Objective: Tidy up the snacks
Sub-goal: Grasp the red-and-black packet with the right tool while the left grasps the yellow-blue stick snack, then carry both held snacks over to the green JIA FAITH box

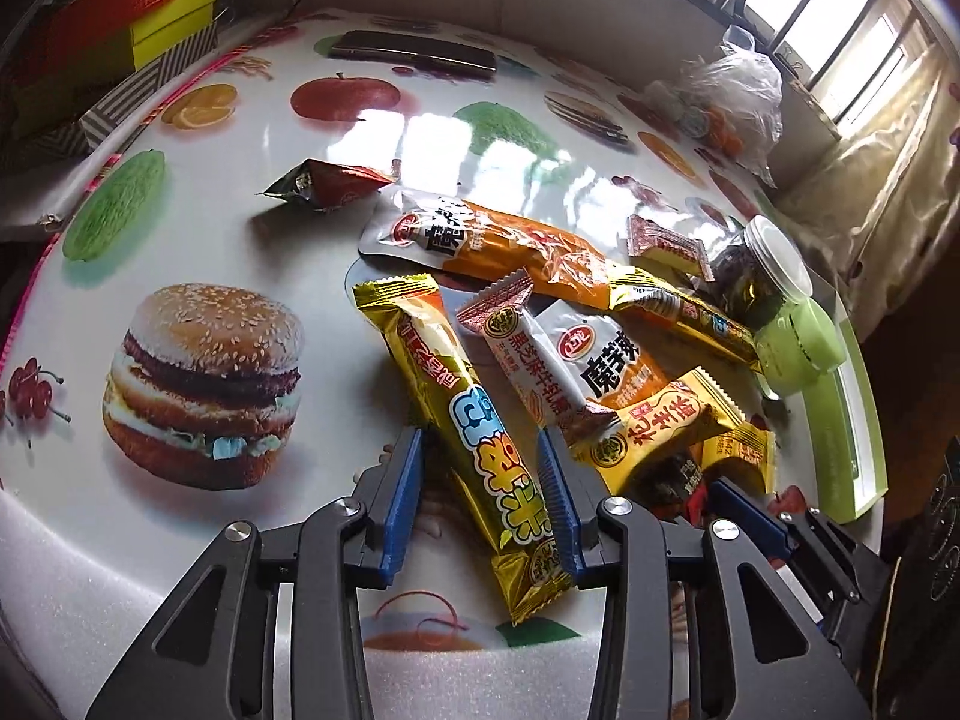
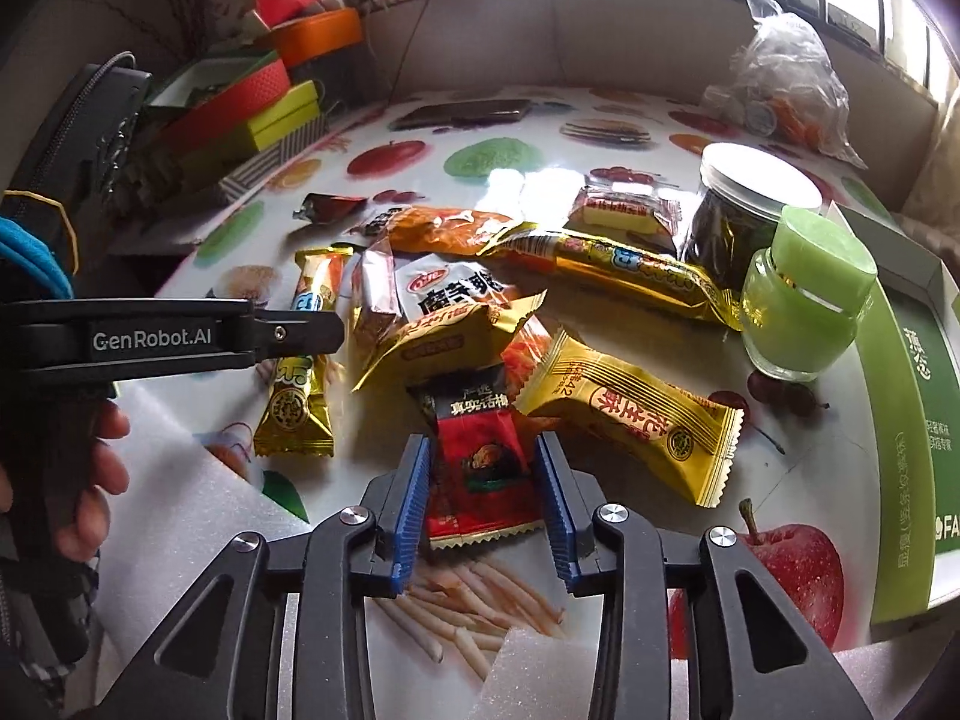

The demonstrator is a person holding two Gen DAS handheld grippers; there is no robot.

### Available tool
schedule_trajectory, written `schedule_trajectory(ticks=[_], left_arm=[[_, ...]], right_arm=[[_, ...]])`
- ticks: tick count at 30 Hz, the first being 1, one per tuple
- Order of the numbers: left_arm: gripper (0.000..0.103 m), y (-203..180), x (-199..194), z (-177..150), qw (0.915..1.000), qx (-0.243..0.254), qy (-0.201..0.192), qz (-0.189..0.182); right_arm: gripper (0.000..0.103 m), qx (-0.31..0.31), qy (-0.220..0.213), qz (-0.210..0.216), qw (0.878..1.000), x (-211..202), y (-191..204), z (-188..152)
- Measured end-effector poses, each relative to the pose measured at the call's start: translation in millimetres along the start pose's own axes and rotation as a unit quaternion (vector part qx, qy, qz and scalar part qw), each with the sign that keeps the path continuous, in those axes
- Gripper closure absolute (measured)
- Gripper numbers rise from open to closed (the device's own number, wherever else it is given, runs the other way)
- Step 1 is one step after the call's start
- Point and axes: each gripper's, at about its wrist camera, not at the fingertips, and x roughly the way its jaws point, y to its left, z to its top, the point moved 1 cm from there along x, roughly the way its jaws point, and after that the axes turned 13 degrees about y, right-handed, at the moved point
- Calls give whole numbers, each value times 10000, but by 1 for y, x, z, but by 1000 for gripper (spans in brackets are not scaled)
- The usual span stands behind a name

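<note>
Sorting is just starting. Snacks are lying in one loose heap on the printed table point(image 1: 198, 192), nothing grouped yet.

Left tongs point(image 1: 480, 498): I am straddling the long gold bar point(image 1: 474, 420), one blue pad on each side of its lower half. A sliver of table is showing beside the left pad, so the pads are not pressing; half spread, bar between them and lying flat.

Right tongs point(image 2: 483, 498): I am hovering over the red and black packet point(image 2: 480, 456), which is lying flat at 6 o'clock of the heap. The pads are flanking it very closely; I cannot tell for sure whether they are touching, but nothing is lifted.

The second gold bar point(image 2: 606, 267) is lying at 1 o'clock of the heap, its far end just beside the dark jar point(image 2: 738, 222) and the green jar point(image 2: 804, 294). The yellow packet point(image 2: 636, 426) is sitting at 3 o'clock of the red and black one.

Judging next move: closing each pair squarely across the wrapper's width, then lifting slowly. The left bar's far end is touching a white packet point(image 1: 534, 360), so it may drag a neighbour. Foil is slippery; a light pinch may slide.
</note>
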Motion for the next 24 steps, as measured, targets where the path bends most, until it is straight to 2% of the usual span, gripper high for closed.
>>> schedule_trajectory(ticks=[4, 10, 11, 13, 24], left_arm=[[63, -2, 0, 1, 9999, -25, -57, 103], [63, -1, -1, -1, 9997, 16, -116, 195], [65, -1, -1, -1, 9997, 6, -125, 196], [76, 0, -1, -2, 9997, -16, -136, 216], [79, 6, -9, -13, 9996, -6, -237, 143]], right_arm=[[68, -37, 2, -75, 10000, 1, 1, -1], [77, 29, -53, -87, 9999, -1, -1, -2], [78, 23, -67, -73, 9999, -2, -1, -3], [80, 19, -88, -22, 10000, -4, -1, -5], [81, 185, -205, 170, 9995, -17, -5, -12]])
